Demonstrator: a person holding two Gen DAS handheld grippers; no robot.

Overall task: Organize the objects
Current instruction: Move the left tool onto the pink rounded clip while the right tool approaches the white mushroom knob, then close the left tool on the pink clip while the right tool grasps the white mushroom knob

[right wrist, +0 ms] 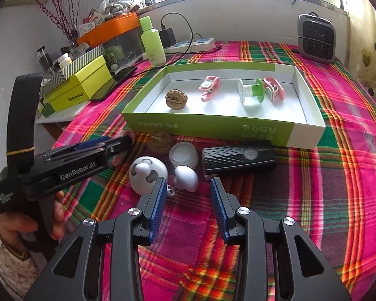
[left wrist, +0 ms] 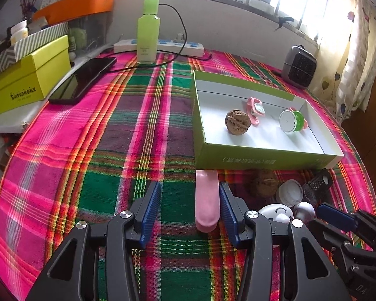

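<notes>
Left gripper (left wrist: 190, 209) has spread fingers, a pink clip (left wrist: 206, 199) lying against one. Right gripper (right wrist: 188, 199) hovers with fingers apart, empty, near a white egg (right wrist: 186, 177). Box (right wrist: 228, 125) sits just beyond.

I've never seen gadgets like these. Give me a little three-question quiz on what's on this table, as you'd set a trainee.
1. How many items lie inside the green box?
2. True or false: the right gripper is clamped on the black device.
3. What stands just in front of the power strip? A) a green bottle B) a red mug C) a table lamp

Key: 1. Four. 2. False; its jaws are apart with nothing between them. 3. A.
</notes>
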